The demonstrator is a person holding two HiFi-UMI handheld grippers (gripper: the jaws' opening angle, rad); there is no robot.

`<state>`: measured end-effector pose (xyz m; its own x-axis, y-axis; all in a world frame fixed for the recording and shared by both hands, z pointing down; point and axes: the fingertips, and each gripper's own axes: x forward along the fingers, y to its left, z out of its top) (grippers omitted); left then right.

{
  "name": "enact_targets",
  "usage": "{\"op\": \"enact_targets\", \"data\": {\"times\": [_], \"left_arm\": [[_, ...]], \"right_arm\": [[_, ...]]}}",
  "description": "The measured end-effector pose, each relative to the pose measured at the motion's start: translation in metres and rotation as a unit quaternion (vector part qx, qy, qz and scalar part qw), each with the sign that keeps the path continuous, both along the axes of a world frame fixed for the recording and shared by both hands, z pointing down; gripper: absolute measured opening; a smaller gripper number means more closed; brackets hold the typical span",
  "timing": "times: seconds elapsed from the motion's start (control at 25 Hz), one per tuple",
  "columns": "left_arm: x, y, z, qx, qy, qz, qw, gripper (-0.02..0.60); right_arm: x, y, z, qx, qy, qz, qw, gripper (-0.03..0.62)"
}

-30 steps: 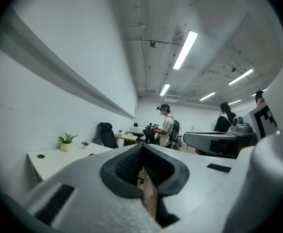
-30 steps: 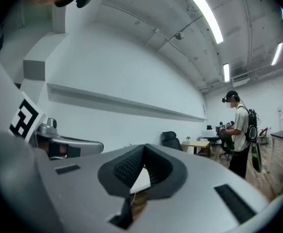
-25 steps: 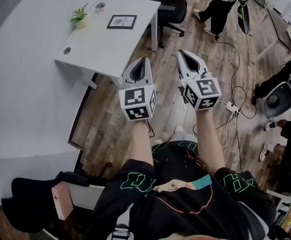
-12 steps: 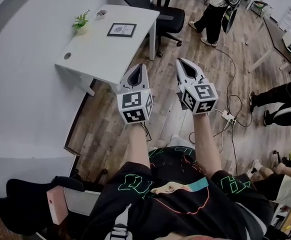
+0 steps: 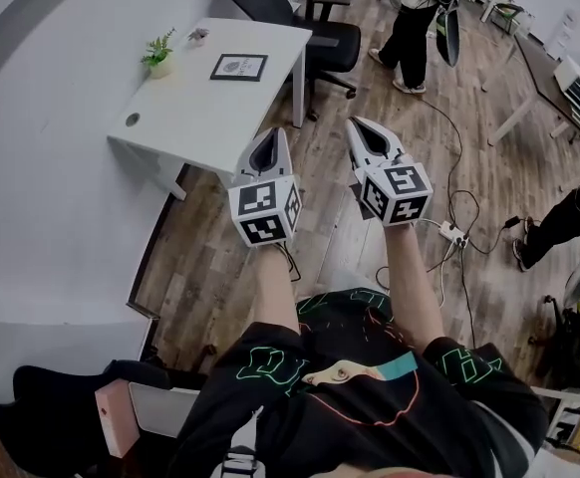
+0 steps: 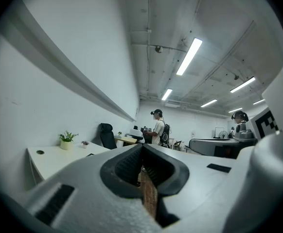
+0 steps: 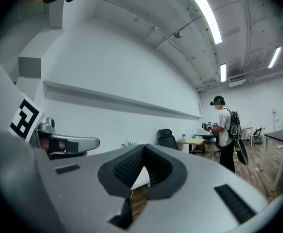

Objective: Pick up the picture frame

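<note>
The picture frame [image 5: 238,67], flat on the white counter [image 5: 195,118], had crept slightly nearer in the head view, while the left tool [image 5: 274,135] and right tool [image 5: 361,127] stayed pressed together and empty, well short of it, so the approach had likely barely begun.

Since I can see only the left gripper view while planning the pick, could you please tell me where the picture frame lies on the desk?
Observer: In the head view, the picture frame lies flat on the white desk, toward its far end, right of the potted plant.
Operator: Thank you. Is either gripper near it?
Observer: No. The left gripper and right gripper both hang by the desk's near end, short of the frame.
Operator: Is the right gripper ready to grasp?
Observer: Its own view shows its jaws together with nothing between them, so it would need opening first.
</note>
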<state>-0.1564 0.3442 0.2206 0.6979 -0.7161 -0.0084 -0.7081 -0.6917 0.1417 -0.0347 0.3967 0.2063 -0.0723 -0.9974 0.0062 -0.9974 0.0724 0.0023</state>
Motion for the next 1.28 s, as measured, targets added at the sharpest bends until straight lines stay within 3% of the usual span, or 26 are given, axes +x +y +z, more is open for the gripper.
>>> {"op": "enact_targets", "data": {"times": [0.76,1.28], "left_arm": [[-0.029,-0.027,0.001,-0.014,0.021,-0.022,0.9994,0.005],[-0.008,-0.058,0.007,-0.024,0.026,-0.015,0.9993,0.005]], "right_arm": [[-0.024,-0.027,-0.004,-0.009,0.016,-0.021,1.000,0.005],[-0.005,-0.056,0.002,-0.020,0.024,-0.016,0.999,0.005]]}}
